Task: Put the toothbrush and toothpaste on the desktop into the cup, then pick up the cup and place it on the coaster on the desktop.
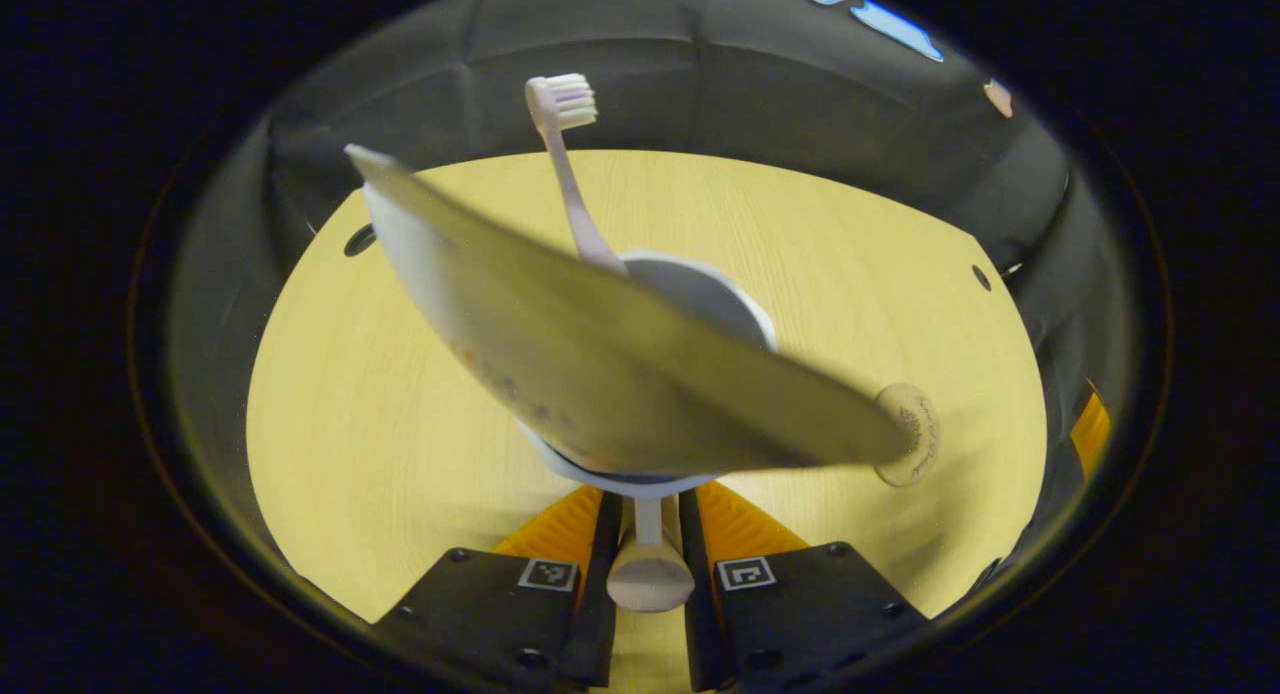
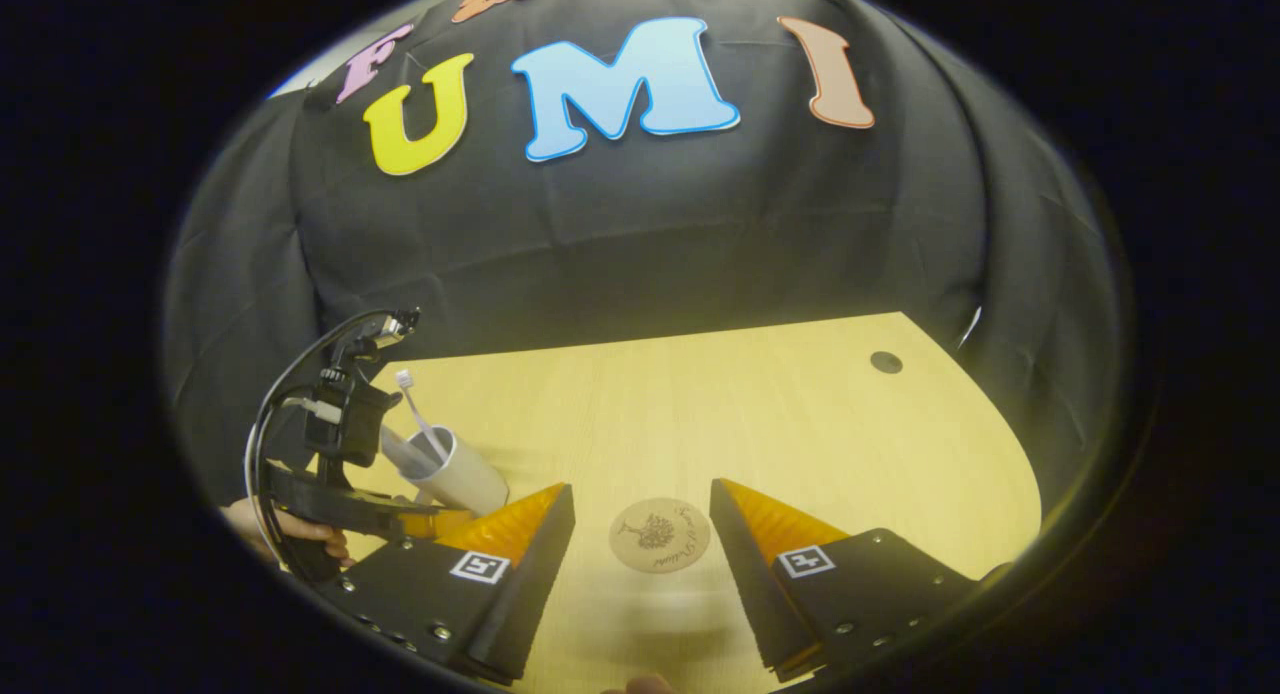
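A white cup (image 1: 700, 294) fills the middle of the left gripper view, and my left gripper (image 1: 650, 514) is shut on its handle (image 1: 650, 574). In the cup stand a pale toothbrush (image 1: 565, 154), bristles up, and a grey toothpaste tube (image 1: 600, 364) that slants across the front. The round cork coaster (image 1: 912, 434) lies on the table to the right of the cup. In the right gripper view my right gripper (image 2: 640, 519) stands open just above the coaster (image 2: 660, 536). Farther left the left gripper (image 2: 420, 519) holds the tilted cup (image 2: 460, 484) with the toothbrush (image 2: 410, 399).
The light wooden desktop (image 2: 800, 414) has small dark round holes, one at its far right (image 2: 886, 362) and one at the far left of the left gripper view (image 1: 360, 240). Black cloth walls close it in. A hand (image 2: 285, 526) grips the left tool.
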Demonstrator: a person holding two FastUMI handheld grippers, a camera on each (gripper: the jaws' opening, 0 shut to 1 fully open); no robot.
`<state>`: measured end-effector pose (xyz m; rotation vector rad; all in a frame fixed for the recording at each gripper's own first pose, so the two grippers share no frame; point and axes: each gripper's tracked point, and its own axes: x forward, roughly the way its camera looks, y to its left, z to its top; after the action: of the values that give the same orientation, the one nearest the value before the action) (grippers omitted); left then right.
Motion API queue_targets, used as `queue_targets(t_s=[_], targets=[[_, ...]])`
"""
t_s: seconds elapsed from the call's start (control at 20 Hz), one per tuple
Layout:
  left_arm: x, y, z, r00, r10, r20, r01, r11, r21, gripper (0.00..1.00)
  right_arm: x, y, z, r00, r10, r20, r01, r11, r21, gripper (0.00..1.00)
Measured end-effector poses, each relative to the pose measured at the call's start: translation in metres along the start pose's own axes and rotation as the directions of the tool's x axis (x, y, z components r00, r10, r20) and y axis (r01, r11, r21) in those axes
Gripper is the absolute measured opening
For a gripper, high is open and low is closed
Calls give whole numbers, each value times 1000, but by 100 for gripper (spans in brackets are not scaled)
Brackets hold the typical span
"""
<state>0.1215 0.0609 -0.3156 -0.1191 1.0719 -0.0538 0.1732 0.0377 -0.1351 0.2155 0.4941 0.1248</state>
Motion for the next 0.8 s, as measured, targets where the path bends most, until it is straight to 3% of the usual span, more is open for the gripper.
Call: queue_targets(t_s=[0.25,0.3,0.4,0.8], targets=[[-11,-21,5,1000,-25,19,24,999,42,36,-4,0,3,1000,-4,15,4,1000,1,82],[-14,-30,5,999,-38,19,37,998,52,31,-7,-1,4,1000,-5,19,5,1000,1,81],[-16,-48,5,998,-62,18,60,996,72,36,-12,-6,5,1000,-13,26,13,1000,-3,81],[0,-134,-3,989,-149,-1,147,976,157,36,-32,-54,5,995,-83,47,82,996,24,82]])
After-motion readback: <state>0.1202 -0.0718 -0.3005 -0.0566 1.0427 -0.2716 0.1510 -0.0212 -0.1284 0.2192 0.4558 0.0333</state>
